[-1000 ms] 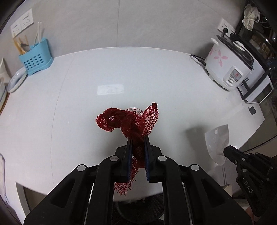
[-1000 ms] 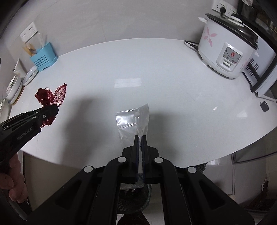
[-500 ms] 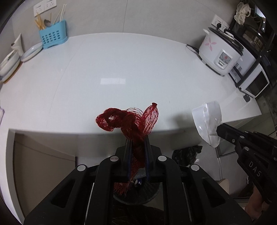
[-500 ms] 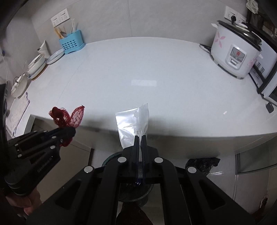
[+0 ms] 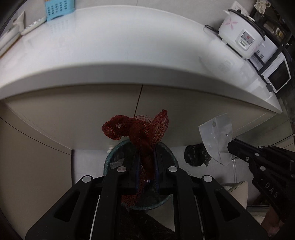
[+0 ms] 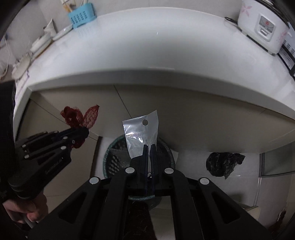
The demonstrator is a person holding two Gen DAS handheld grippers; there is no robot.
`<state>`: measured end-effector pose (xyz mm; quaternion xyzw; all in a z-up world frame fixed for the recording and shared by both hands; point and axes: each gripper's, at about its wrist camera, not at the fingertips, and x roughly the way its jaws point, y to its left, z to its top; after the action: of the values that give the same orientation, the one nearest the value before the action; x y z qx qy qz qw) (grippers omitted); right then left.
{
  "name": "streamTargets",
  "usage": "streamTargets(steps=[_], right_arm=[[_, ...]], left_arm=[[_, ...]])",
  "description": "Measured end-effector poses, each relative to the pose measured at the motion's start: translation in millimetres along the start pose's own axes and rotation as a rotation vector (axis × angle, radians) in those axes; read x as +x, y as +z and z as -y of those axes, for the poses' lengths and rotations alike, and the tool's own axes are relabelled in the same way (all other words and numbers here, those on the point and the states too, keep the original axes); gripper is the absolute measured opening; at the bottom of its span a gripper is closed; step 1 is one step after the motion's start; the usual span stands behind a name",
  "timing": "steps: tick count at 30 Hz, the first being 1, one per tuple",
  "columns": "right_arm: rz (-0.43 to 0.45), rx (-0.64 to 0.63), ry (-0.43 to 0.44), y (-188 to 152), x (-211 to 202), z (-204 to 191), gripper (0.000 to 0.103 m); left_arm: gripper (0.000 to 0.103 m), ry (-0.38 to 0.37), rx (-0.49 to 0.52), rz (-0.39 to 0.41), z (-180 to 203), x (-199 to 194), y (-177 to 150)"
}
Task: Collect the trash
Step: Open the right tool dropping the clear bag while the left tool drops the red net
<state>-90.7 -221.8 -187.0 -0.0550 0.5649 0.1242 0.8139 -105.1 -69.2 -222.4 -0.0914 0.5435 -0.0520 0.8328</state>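
Note:
My left gripper (image 5: pixel 146 147) is shut on a crumpled red mesh net bag (image 5: pixel 136 129), which sticks up past the fingertips and hangs down behind them. My right gripper (image 6: pixel 149 145) is shut on a flat clear plastic packet (image 6: pixel 141 133) with a round hang hole. Both hang in front of the white counter's edge, over a round dark-green mesh waste bin (image 6: pixel 110 158) on the floor; the bin rim (image 5: pixel 108 158) also shows under the net bag. In the left wrist view the right gripper (image 5: pixel 230 145) with the packet (image 5: pixel 215 136) is at the right.
A white counter (image 5: pixel 129 46) spans the top, with beige cabinet fronts (image 5: pixel 92 110) below. A rice cooker (image 5: pixel 239 40) and blue utensil basket (image 5: pixel 59 7) stand on it. A crumpled black bag (image 6: pixel 223 163) lies on the floor right of the bin. A hand (image 6: pixel 22 210) holds the left gripper.
Both grippers have moved off the countertop and down in front of its edge, still holding the net bag and the packet. The waste bin has come into view beneath them.

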Motion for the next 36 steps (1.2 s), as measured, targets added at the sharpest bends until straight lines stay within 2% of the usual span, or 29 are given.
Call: streamTargets(steps=[6,11,15,20,22,24,27,29,30,31,36], right_arm=[[-0.081,-0.008,0.012,-40.7,81.4,-2.0,0.002],[-0.164,-0.017,0.023,-81.7,148.3,-9.7,0.002],[-0.202,-0.020,0.030,-101.7,181.1,-17.8,0.002],[-0.233,-0.011,0.038,-108.9,202.9,-20.9,0.006],[-0.244,-0.002,0.052,-115.5,209.9,-21.2,0.017],[-0.246,0.004,0.054,-121.2,215.1,-22.2,0.023],[-0.252,0.010,0.047,-125.2,219.6,-25.1,0.027],[-0.228,0.019,0.040,-126.4,215.0,-24.5,0.039],[-0.214,0.023,0.035,-127.0,211.6,-23.0,0.051],[-0.201,0.028,0.028,-127.5,208.7,-20.9,0.057],[-0.170,0.060,0.032,-125.4,196.3,-7.7,0.071]], left_arm=[[0.011,0.051,-0.011,-0.084,-29.6,68.4,-38.7],[0.011,0.038,-0.017,-0.178,-51.4,118.0,-80.5],[0.011,0.061,-0.004,-0.235,-64.6,142.7,-108.3],[0.011,0.063,-0.007,-0.282,-68.3,156.0,-120.8],[0.011,0.058,-0.004,-0.284,-69.4,153.1,-128.3],[0.011,0.045,-0.004,-0.294,-66.5,154.5,-129.8],[0.012,0.036,-0.023,-0.298,-63.6,156.0,-128.9],[0.012,0.036,-0.023,-0.296,-60.1,157.2,-128.3],[0.012,0.035,-0.024,-0.298,-58.5,159.3,-129.1],[0.012,0.032,-0.026,-0.299,-57.8,160.9,-129.1],[0.012,0.020,-0.011,-0.298,-46.3,170.3,-130.4]])
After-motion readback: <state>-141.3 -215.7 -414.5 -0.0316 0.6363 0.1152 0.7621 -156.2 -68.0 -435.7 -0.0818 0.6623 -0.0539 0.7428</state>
